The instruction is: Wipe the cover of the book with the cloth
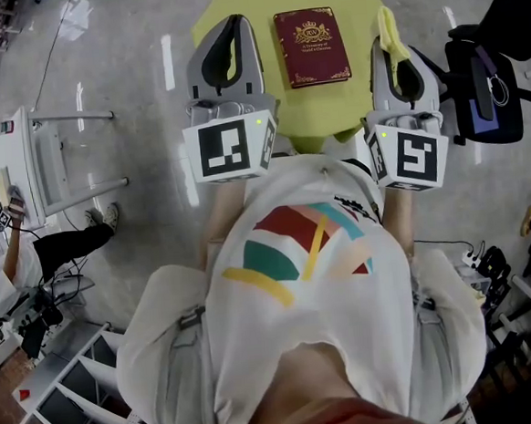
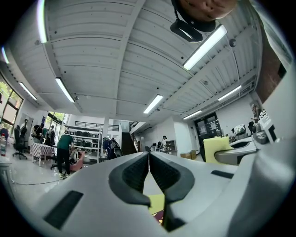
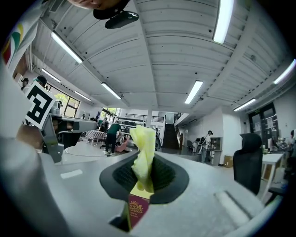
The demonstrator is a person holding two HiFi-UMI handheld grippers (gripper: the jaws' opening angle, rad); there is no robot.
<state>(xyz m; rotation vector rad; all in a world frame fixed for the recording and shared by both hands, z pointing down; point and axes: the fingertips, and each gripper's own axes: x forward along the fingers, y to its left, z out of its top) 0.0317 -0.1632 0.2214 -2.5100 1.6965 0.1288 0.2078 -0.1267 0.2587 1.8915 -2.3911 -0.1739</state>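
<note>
A dark red book (image 1: 312, 46) with gold print lies flat on the round yellow-green table (image 1: 231, 8), between my two grippers. My left gripper (image 1: 225, 29) is raised left of the book, shut and empty; in the left gripper view its pads (image 2: 149, 173) meet. My right gripper (image 1: 389, 32) is raised right of the book, shut on a yellow cloth (image 1: 388, 30) that sticks out past its tips. The right gripper view shows the cloth (image 3: 143, 155) pinched between the pads, with a strip of the book (image 3: 136, 209) below.
A black office chair (image 1: 496, 60) stands right of the table. A white rack (image 1: 47, 164) and a seated person (image 1: 13, 263) are at the left. Cables and shelves lie at the lower corners. Both gripper views point up toward the ceiling and the room beyond.
</note>
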